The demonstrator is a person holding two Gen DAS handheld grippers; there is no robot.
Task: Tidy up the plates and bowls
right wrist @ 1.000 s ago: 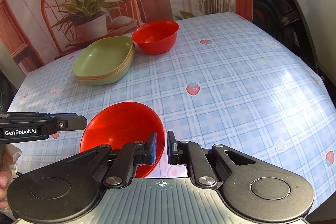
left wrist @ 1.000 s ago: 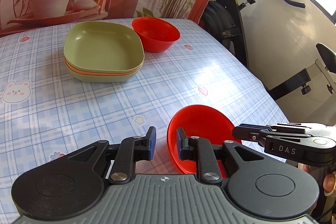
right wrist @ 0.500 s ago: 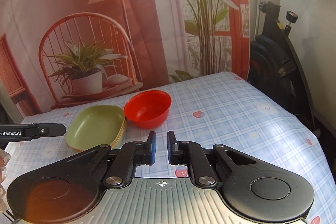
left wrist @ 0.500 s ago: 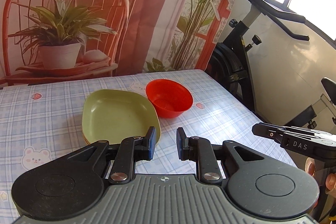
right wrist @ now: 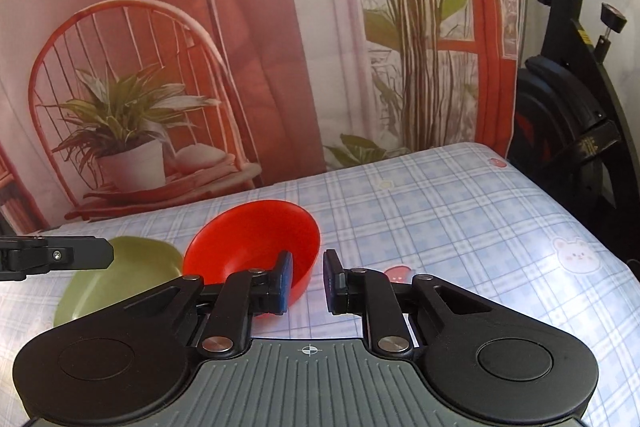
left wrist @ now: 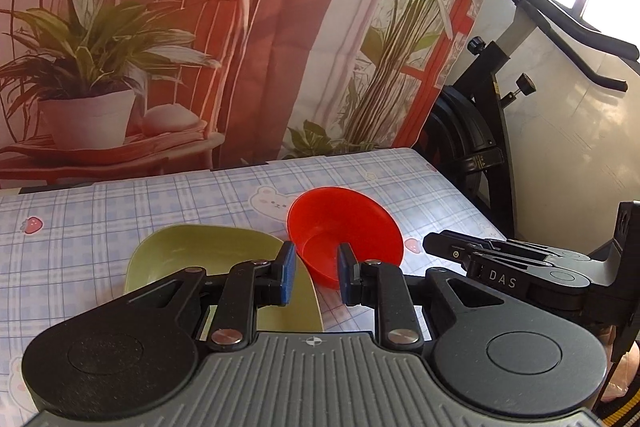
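The red bowl [left wrist: 344, 231] is round, smooth, glossy plastic and sits on the table [left wrist: 120, 203], its rim touching or just beside the green plate [left wrist: 200, 251], a matte, rounded-square dish. The cloth on the table is shiny, checked blue and white, printed with bears and strawberries.

The left gripper [left wrist: 316, 273] has ribbed blue pads on black fingers, standing narrowly apart with nothing between them. The right gripper [right wrist: 307, 279] has just been opening; its jaws show a narrow gap, empty, with the bowl [right wrist: 256, 239] behind its left finger. A printed fabric backdrop [right wrist: 240, 47] hangs behind.
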